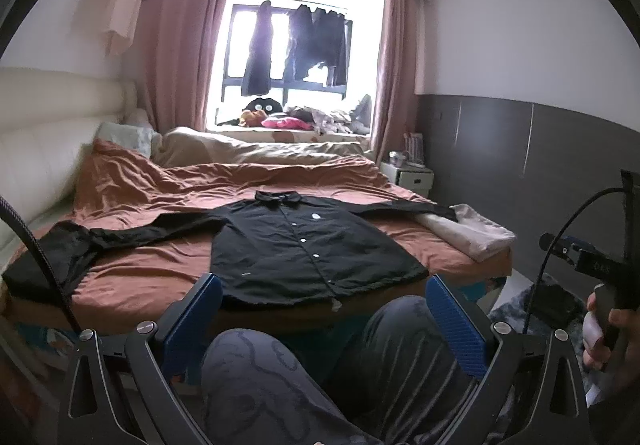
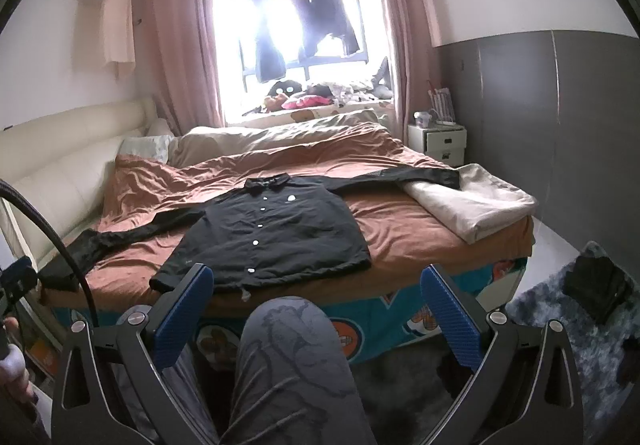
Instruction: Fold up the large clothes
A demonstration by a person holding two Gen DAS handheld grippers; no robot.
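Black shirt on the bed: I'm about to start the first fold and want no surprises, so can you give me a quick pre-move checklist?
1. Black shirt spread flat, buttoned front up: ok.
2. Both sleeves stretched out sideways: ok.
3. Right sleeve cuff free: not ok, it lies on the folded cream cloth.
4. Left tool open, holding nothing: ok.
5. Right tool open, holding nothing: ok.
6. Left cuff lying flat: cannot tell.

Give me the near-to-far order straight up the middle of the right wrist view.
Person's knee → bed's patterned side panel → black shirt → rust-brown duvet → cream bedding → stuffed toys on the sill → dark clothes hanging in the window.
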